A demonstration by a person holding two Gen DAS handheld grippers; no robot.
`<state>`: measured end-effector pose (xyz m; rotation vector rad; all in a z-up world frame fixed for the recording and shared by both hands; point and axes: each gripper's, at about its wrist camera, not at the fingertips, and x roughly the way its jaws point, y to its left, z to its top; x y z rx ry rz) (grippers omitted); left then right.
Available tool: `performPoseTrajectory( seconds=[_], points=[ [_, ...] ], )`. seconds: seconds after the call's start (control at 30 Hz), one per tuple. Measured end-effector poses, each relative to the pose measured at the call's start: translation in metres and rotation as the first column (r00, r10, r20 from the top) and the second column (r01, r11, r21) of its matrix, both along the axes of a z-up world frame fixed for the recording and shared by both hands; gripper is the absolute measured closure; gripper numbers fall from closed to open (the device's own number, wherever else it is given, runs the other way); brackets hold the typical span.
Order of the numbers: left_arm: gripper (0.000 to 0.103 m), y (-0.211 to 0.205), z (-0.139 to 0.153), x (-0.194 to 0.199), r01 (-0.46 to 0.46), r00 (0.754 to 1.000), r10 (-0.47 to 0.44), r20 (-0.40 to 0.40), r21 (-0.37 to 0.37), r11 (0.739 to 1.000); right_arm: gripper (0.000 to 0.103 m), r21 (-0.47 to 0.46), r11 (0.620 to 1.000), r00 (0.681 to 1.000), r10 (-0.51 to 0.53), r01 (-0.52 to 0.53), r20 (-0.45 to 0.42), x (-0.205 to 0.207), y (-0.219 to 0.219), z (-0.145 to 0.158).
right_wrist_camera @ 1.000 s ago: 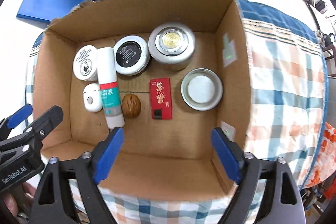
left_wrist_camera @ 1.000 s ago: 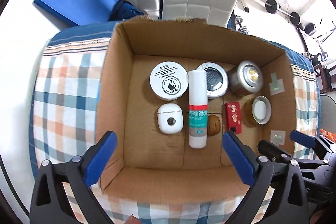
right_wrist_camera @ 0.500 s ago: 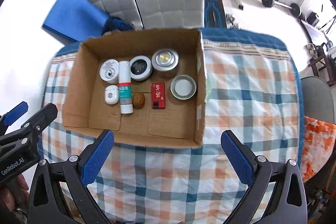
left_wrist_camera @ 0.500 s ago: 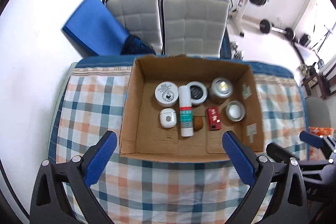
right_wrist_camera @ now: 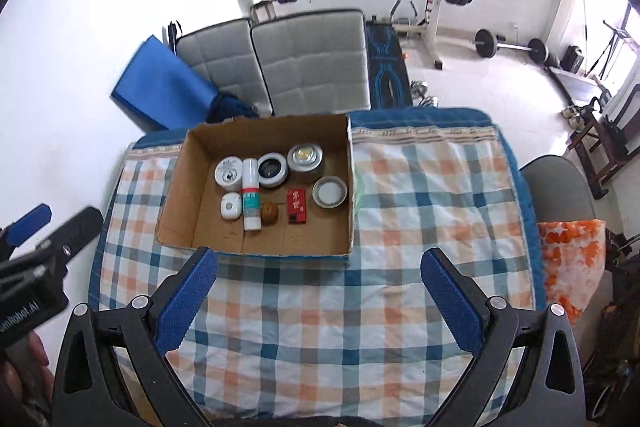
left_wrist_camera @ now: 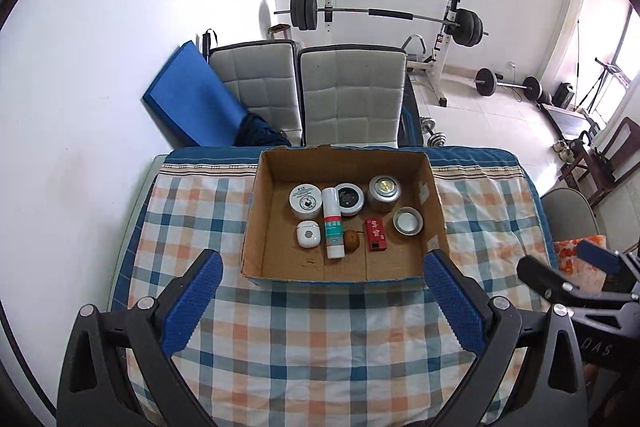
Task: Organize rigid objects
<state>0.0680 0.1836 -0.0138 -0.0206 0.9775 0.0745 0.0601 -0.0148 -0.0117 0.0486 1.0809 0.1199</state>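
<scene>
Both grippers, left (left_wrist_camera: 320,301) and right (right_wrist_camera: 320,297), spread, empty, above box (left_wrist_camera: 256,215) (items packed inside); hold clear, avoid knocking it.

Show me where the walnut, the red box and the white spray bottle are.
walnut (left_wrist_camera: 351,241), left wrist view, middle of its shell
red box (left_wrist_camera: 375,235), left wrist view, middle of its top face
white spray bottle (right_wrist_camera: 251,193), right wrist view, its label band
</scene>
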Motion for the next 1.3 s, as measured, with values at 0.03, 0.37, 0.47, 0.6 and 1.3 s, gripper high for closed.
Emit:
performPoseTrajectory(
  seconds=[0.03, 0.37, 0.47, 0.6, 1.3],
  points=[
    [0.000, -0.002, 0.004, -0.004, 0.004, 1.000, -0.004, 0.007, 0.000, 1.000, 0.000, -0.001, 1.000, 1.000, -0.003, 0.003, 0.016, -0.006, -0.002, 0.008],
    [0.000, -0.008, 0.040, -0.035, -0.006, 0.996, 0.006, 0.086, 0.000, 1.000, 0.000, 0.001, 1.000, 0.995, -0.016, 0.016, 0.101, -0.041, -0.016, 0.058],
    [0.000, -0.010, 0.050, -0.042, -0.003, 0.994, 0.003, 0.109, -0.006, 1.000, 0.000, -0.003, 1.000, 0.992, -0.016, 0.017, 0.122, -0.050, -0.016, 0.069],
    [0.000, -0.008, 0.061, -0.048, -0.020, 0.989, 0.020, 0.144, 0.002, 1.000, 0.000, -0.017, 1.000, 0.989, -0.022, 0.024, 0.143, -0.057, -0.017, 0.080],
    [0.000, -0.012, 0.050, -0.051, -0.024, 0.993, 0.025, 0.113, -0.010, 1.000, 0.000, -0.040, 0.997, 0.983, -0.054, 0.062, 0.176, -0.060, -0.022, 0.089]
  ],
)
